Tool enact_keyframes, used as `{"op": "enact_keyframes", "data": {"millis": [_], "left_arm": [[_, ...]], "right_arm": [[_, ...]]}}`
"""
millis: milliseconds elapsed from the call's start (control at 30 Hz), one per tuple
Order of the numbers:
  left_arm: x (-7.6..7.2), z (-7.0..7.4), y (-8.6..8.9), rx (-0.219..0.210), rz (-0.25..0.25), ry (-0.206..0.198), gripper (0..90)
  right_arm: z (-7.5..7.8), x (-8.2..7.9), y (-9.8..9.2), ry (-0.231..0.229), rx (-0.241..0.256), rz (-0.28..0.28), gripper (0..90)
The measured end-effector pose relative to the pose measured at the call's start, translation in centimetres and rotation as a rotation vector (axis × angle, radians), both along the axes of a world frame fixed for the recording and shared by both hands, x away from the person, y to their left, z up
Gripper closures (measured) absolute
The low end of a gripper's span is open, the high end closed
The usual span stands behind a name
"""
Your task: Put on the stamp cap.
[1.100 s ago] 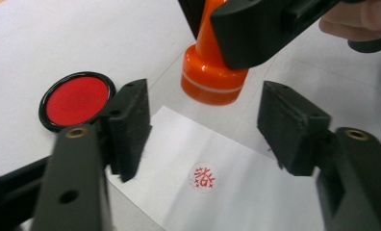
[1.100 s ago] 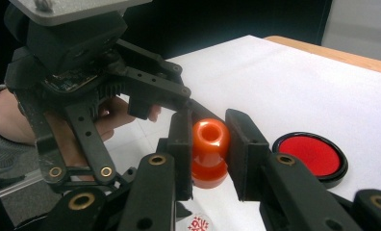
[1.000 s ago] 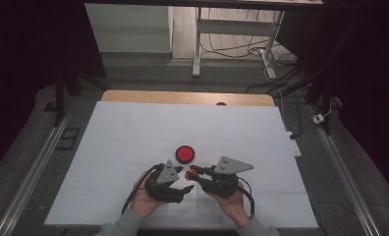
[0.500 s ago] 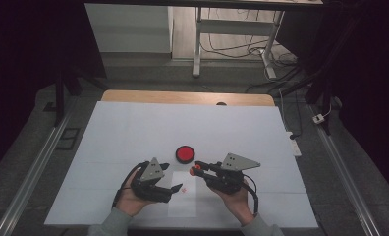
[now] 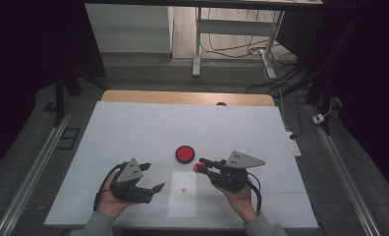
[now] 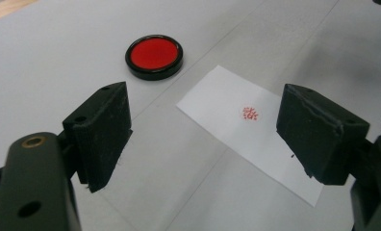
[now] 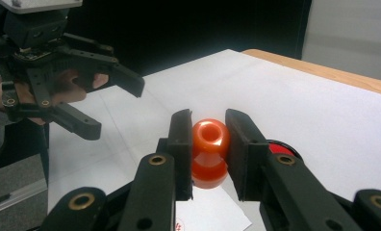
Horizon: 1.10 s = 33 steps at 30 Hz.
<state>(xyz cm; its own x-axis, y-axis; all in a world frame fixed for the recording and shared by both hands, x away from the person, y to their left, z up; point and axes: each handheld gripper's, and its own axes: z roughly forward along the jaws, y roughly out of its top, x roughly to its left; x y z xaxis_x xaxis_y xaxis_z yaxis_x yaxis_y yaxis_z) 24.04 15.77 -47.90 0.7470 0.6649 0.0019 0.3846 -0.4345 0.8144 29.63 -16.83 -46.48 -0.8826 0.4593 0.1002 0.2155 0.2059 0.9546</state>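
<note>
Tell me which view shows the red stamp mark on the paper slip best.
The left gripper view: the stamp mark sits large and unobstructed on the paper slip. The high view shows it as a tiny red speck; the right gripper view catches just a sliver at the bottom edge.

The orange stamp (image 7: 209, 153) in the right tool (image 7: 209, 154) looks like glossy, smooth plastic. The tool's black pads (image 7: 240, 144) are matt and slightly rough. The ink pad (image 6: 154, 56) at twelve o'clock has a shiny black plastic rim. The slip (image 6: 246, 130) is plain matt paper on the table's (image 5: 133, 128) smooth white surface, edged in wood.
</note>
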Motion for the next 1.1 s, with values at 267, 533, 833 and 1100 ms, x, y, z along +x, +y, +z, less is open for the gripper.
{"op": "enact_keyframes", "data": {"millis": [267, 533, 833, 1100], "left_arm": [[-1.3, -0.9, 2.5, 0.011, 0.066, 0.003, 20.2], [-2.2, -1.7, 5.5, -0.005, 0.133, 0.021, 20.3], [-2.3, -2.2, 6.0, -0.009, 0.138, 0.043, 20.4], [-2.3, -2.1, 6.1, -0.014, 0.137, 0.046, 20.8]], "right_arm": [[0.2, 0.2, -0.7, -0.007, -0.001, -0.021, 72.5], [0.4, 0.6, -1.5, -0.018, -0.005, -0.054, 72.5], [0.5, 0.9, -1.9, -0.026, -0.017, -0.069, 72.5], [0.4, 1.1, -2.0, -0.027, -0.030, -0.081, 72.5]]}}
